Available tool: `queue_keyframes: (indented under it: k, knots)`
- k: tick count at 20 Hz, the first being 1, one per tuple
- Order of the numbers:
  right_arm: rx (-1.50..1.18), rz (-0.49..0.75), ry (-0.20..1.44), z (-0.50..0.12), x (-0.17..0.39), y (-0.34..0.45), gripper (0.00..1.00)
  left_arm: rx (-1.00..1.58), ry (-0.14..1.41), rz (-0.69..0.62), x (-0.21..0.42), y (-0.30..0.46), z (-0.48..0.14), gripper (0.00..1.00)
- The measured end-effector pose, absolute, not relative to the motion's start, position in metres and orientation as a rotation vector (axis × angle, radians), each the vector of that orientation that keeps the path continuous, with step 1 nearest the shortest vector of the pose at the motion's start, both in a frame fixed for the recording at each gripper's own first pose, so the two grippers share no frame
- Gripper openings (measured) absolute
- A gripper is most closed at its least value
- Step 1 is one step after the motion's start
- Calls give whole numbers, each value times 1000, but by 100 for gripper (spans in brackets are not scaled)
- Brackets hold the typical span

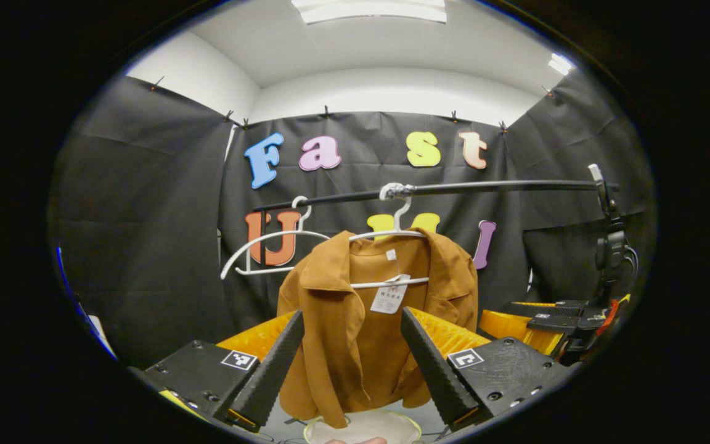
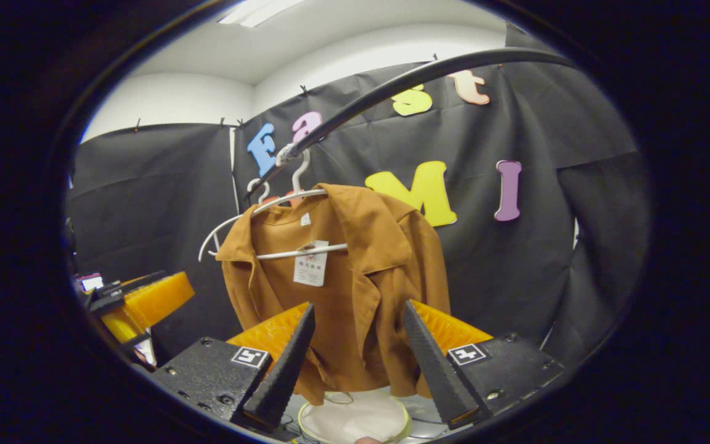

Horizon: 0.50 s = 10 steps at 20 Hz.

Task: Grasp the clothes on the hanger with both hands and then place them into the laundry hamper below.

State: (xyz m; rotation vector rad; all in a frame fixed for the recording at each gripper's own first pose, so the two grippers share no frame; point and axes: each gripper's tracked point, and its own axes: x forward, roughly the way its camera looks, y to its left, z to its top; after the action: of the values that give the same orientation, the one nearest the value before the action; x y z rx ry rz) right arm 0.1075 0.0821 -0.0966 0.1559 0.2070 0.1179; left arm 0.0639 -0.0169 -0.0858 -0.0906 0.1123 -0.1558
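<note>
A brown collared shirt (image 1: pixel 330 345) with a paper tag hangs on a white hanger (image 1: pixel 392 233) from a black rail (image 1: pixel 484 184). My left gripper (image 1: pixel 352 313) is open and faces the shirt's front, with the cloth a little way beyond its fingers. In the right gripper view the same shirt (image 2: pixel 367 277) hangs ahead, and my right gripper (image 2: pixel 359 306) is open in front of its lower half, holding nothing. Under the shirt's hem sits the round white laundry hamper (image 1: pixel 362 427), its rim (image 2: pixel 355 422) showing between the fingers. The right gripper (image 1: pixel 552 320) sits off to the right in the left gripper view.
An empty white hanger (image 1: pixel 262 246) hangs on the rail to the left of the shirt. A black stand with a clamp (image 1: pixel 607 246) carries the rail's right end. Black cloth walls close in the back and sides. The left gripper (image 2: pixel 139 299) shows at the left of the right gripper view.
</note>
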Motion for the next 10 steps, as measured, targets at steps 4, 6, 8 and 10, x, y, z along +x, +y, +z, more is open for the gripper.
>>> queue_keyframes:
  k: [4,6,8,10]
  knots:
    - [136,138,205,-104,143,86,87,-90,115,-155,86,-18,-93,100]
    - [139,142,213,-109,160,85,86,-92,130,-155,97,-18,-100,96]
    - [148,161,226,-116,173,86,85,-100,150,-154,106,-20,-108,96]
    - [158,160,234,-122,184,85,84,-100,167,-157,117,-20,-115,100]
